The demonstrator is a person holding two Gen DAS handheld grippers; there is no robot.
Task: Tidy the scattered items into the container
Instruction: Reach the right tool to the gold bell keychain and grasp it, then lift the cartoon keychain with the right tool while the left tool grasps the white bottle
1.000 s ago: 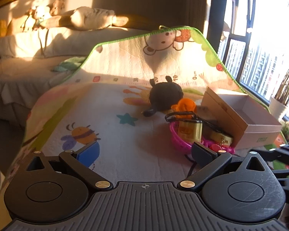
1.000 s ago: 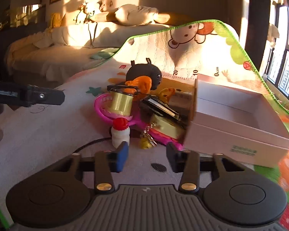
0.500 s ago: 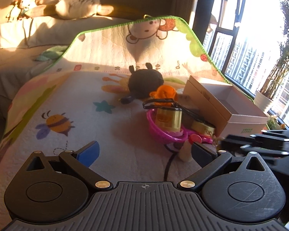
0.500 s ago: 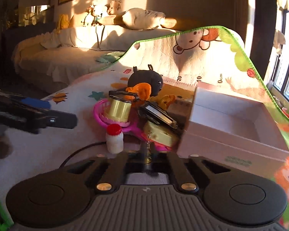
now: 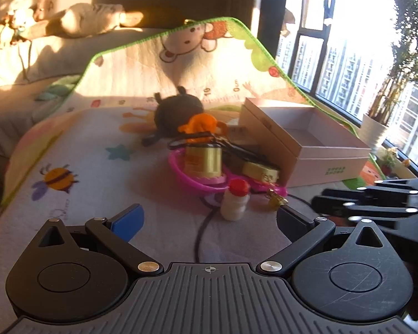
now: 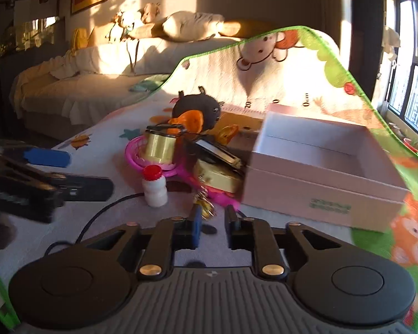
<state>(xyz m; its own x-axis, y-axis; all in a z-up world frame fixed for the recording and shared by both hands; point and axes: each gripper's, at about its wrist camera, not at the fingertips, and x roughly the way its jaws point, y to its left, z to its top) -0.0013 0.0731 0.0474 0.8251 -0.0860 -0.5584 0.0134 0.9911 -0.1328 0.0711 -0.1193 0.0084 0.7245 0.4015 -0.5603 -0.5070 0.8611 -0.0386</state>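
Note:
A pile of small items lies on the play mat beside an open white box (image 6: 320,167) (image 5: 334,156). The pile holds a pink toy racket (image 5: 186,175), a gold cylinder (image 6: 160,147), a gold tin (image 6: 217,176), an orange toy (image 5: 200,123) and a black plush (image 6: 195,105). A white bottle with a red cap (image 5: 234,200) (image 6: 154,186) stands just ahead of my left gripper (image 5: 209,217), which is wide open and holds nothing. The jaws of my right gripper (image 6: 213,217) are opening; a gold keychain (image 6: 206,208) lies between their tips, and the pads do not press on it.
A black cable (image 5: 200,233) runs across the mat (image 5: 97,183) toward the pile. The mat's far end rises against a sofa (image 6: 83,89) with cushions. Windows (image 5: 348,64) and a potted plant (image 5: 375,128) stand to the right, beyond the box.
My right gripper shut at the keychain, then parted its jaws again. My left gripper came closer to the pile, and the white bottle now stands right before it.

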